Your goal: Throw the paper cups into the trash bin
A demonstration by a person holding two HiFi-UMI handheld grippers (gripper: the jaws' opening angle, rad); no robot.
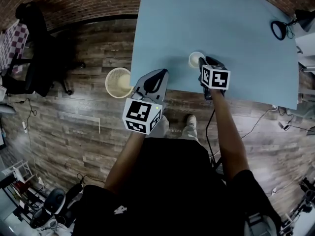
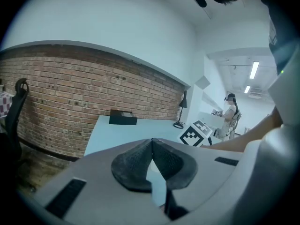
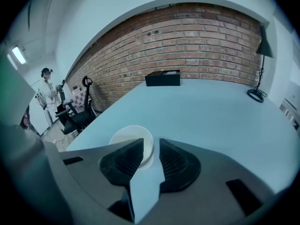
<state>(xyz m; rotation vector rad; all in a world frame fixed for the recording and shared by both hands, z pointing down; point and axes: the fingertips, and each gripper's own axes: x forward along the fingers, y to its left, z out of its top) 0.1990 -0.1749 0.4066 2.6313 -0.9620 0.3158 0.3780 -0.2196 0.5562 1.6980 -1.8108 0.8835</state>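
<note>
Grasping the paper cup (image 1: 196, 59) is the step in hand; the cup is not yet lifted. It stands upright on the blue table (image 1: 231, 28), close to the near edge.

Your right gripper (image 1: 206, 64) sits just right of the cup. In the right gripper view, its jaws stand a little apart, and the cup's right wall lies in that gap. The left jaw reaches over the cup's mouth and the right jaw is outside the wall. No pinch on the wall is visible, so treat the cup as not yet held.

Your left gripper (image 1: 158, 77) hovers over the near edge of the table, left of the cup and apart from it. Its jaws meet at the tips with nothing between them.

The trash bin (image 1: 108, 82) stands on the wooden floor, just left of the table's near left corner and below the tabletop.

Next move, as a judgement from this position:
1. Close the right jaws on the cup wall until it is secure, and no further. A thin paper wall is likely to buckle under excess force.
2. Lift the cup clear of the table.
3. Carry it left to a point above the bin's mouth. The left gripper lies between cup and bin, so route around it or draw it aside.
4. Open the jaws over the bin.
</note>
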